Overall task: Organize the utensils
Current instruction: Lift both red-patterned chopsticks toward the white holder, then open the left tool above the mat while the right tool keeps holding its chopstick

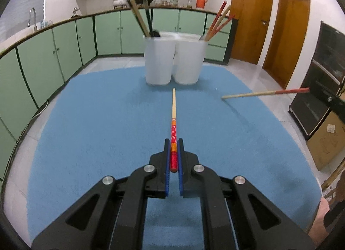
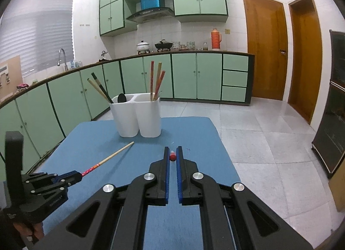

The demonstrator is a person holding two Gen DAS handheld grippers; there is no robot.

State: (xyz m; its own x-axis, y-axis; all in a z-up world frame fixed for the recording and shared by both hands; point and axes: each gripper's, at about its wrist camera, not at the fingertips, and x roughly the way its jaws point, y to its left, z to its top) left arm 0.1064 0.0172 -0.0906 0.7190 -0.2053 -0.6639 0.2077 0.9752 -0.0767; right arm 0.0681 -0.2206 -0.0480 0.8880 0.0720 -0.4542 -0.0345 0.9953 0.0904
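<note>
Left gripper (image 1: 174, 142): jaws pinching a chopstick (image 1: 173, 112), pale wood, red flowered handle, above the blue tabletop (image 1: 97, 109).
Right gripper (image 2: 172, 149): jaws pinching a red-ended chopstick (image 2: 172, 157).

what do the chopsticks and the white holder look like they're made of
The chopstick in the left gripper looks like pale wood or bamboo, matte, with a glossy red painted floral handle. The twin white holder looks like smooth plastic: faintly translucent walls, rounded moulded corners. Neither is certain from looks alone.
</note>
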